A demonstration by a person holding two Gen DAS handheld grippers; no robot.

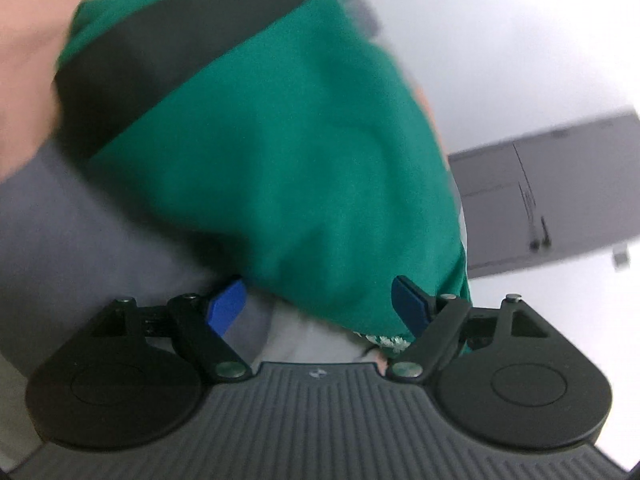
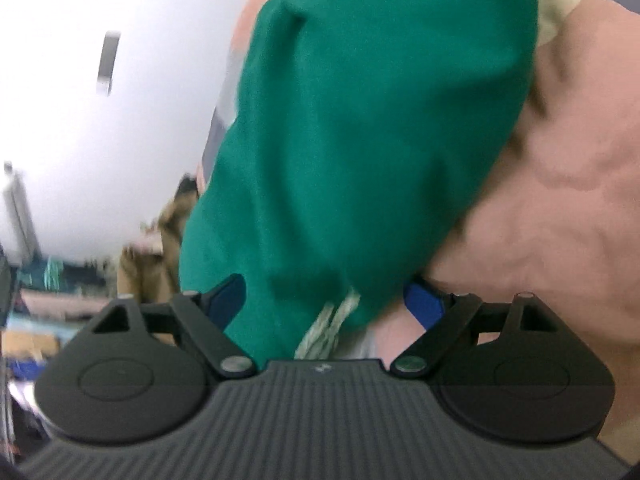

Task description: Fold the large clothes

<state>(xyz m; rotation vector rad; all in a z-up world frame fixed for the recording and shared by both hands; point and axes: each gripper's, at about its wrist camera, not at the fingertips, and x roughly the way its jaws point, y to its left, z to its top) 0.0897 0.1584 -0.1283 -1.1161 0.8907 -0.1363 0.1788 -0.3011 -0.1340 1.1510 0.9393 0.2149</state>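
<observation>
My left hand-held gripper [image 1: 320, 306] has its blue-padded fingers [image 1: 226, 307] spread wide apart. The green garment [image 1: 280, 168] is a soft, matte knit, bunched into a rounded bulging mass that fills the middle of the left wrist view. Its lower edge hangs into the gap between the fingers and lies against the right-hand pad, but the pads are not closed on it. A broad black band [image 1: 160, 52] runs slantwise across its upper part. Its long axis tilts from lower right to upper left. Grey fabric [image 1: 72, 232] lies beside it on the left.

My right hand-held gripper [image 2: 326, 300] is likewise wide apart. The same green cloth [image 2: 360, 152] sags between the pads as a long rounded lump, leaning from lower left up to upper right. Pale frayed threads [image 2: 328, 328] dangle from its bottom edge. A pink wrinkled cloth [image 2: 560, 184] lies just beside it on the right. Both views are blurred.
</observation>
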